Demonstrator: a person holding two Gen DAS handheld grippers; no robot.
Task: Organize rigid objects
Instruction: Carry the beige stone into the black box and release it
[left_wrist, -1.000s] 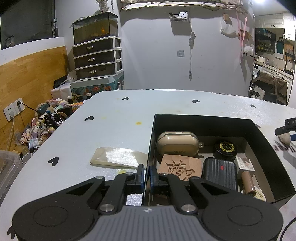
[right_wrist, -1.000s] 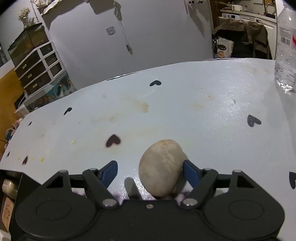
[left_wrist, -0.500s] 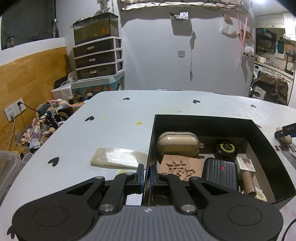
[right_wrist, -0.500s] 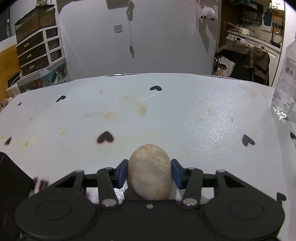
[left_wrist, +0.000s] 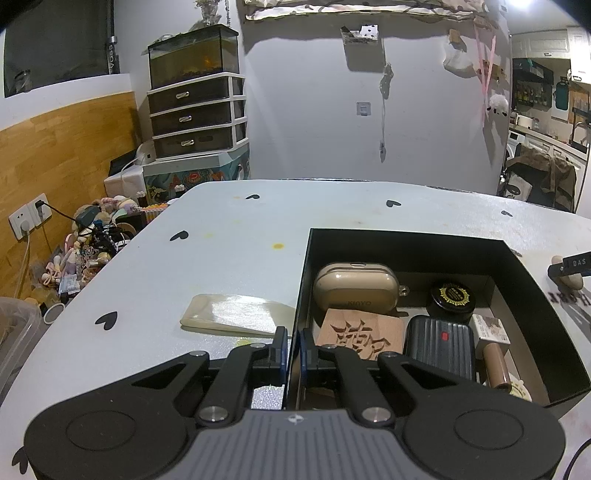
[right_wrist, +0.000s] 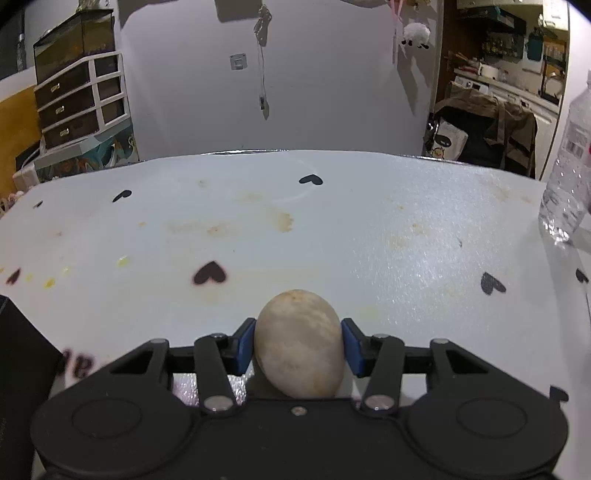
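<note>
- White tabletop (left_wrist: 229, 266) with black heart marks and yellowish stains.
- Black box (left_wrist: 532, 295) on it, toward its right edge.
- Clear flat packet (left_wrist: 232, 312) just left of the box.
- Water bottle (right_wrist: 567, 173) at the right edge.

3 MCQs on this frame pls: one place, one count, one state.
1. Where is the tan earbud case? A in the black box; B on the bare table; C in the drawers
2. Drawers in the unit under the fish tank? A one; B three; C five
3. What are the right tongs doing? A open, empty; B shut on the stone; C shut on a bottle

A: it sits inside the box walls.
B: three handled fronts show.
B: both blue pads press the stone's sides.
</note>
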